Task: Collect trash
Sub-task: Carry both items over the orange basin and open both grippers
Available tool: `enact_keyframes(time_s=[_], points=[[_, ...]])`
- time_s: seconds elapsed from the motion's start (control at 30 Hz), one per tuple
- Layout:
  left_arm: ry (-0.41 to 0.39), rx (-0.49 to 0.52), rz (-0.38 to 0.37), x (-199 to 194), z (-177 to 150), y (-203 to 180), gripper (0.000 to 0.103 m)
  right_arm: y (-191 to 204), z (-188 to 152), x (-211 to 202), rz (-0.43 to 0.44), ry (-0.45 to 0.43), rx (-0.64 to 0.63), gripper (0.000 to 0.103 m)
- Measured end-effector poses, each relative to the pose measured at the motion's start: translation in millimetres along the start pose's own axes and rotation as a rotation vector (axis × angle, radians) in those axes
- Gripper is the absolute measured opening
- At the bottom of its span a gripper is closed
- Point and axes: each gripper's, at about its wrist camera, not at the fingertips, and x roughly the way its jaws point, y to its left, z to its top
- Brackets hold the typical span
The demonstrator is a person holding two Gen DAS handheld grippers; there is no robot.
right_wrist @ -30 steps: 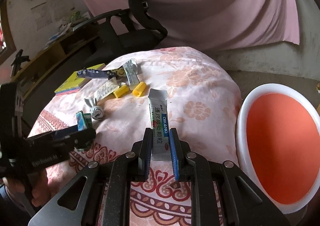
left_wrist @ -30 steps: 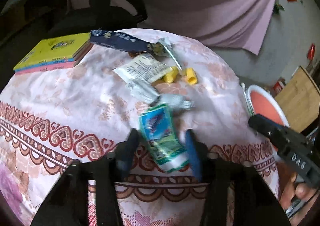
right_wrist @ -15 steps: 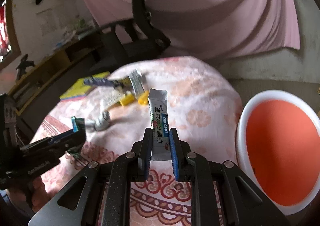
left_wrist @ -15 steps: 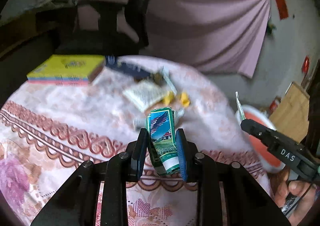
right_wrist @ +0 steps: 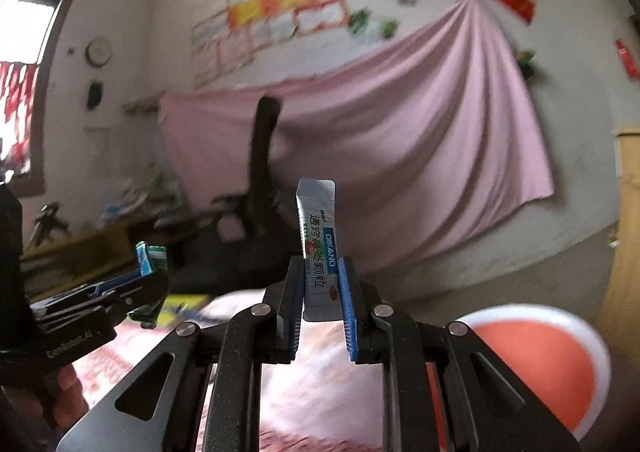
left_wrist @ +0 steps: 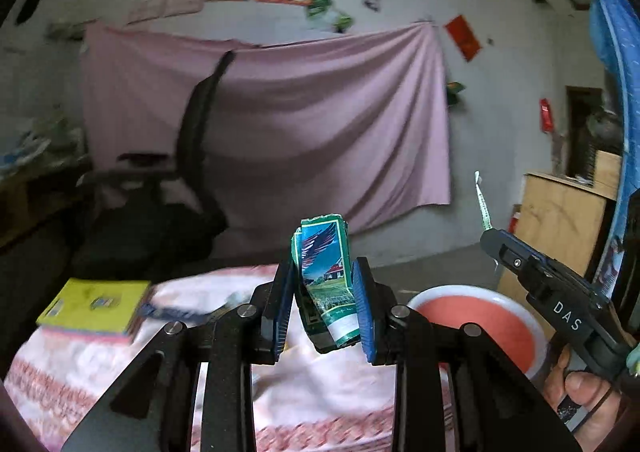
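My left gripper (left_wrist: 323, 306) is shut on a folded green and blue wrapper (left_wrist: 325, 280) and holds it raised above the pink tablecloth (left_wrist: 320, 392). My right gripper (right_wrist: 320, 302) is shut on a grey sachet (right_wrist: 319, 248) with blue print, also raised. The red bin with a white rim (left_wrist: 478, 322) stands to the right, below both grippers; it also shows in the right wrist view (right_wrist: 540, 364). The right gripper (left_wrist: 496, 242) appears at the right of the left wrist view, and the left gripper (right_wrist: 150, 284) at the left of the right wrist view.
A yellow book stack (left_wrist: 94, 306) and a dark blue wrapper (left_wrist: 176, 314) lie at the table's far left. A black office chair (left_wrist: 188, 187) stands behind the table before a pink curtain (left_wrist: 304, 123). A wooden cabinet (left_wrist: 560, 236) stands at the right.
My left gripper closed on the green wrapper and lifted it off the table. Both grippers have tilted up and risen, so the table has dropped low in both views.
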Motion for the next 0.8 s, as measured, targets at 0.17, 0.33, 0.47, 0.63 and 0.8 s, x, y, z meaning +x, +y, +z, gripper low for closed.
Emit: enact_keyframes(time_s=[0.17,0.33,0.47,0.63,0.8], points=[[0.075,0.038,-0.127,38.2,8.8,-37.2,0.025,-42.4,2.5,-5.7,-0.117,-0.016,0.046,0.016],[0.186,0.029,-0.226,76.9,0.5,-70.8,0.025,-91.1,-8.1,6.3,-0.212,0.072,0.160,0.016],[0.273,0.019,-0.266,110.7,-5.7,-92.0,0.025,-117.4,-23.7,12.8,-0.260,0.184,0.239,0.016],[0.423,0.004,-0.291,144.1,-18.9,-108.7,0.025,-137.7,-35.5,22.2,-0.286,0.306,0.301,0.018],[0.498,-0.017,-0.303,168.4,-22.8,-117.9,0.025,-150.8,-40.5,20.5,-0.291,0.351,0.345,0.018]])
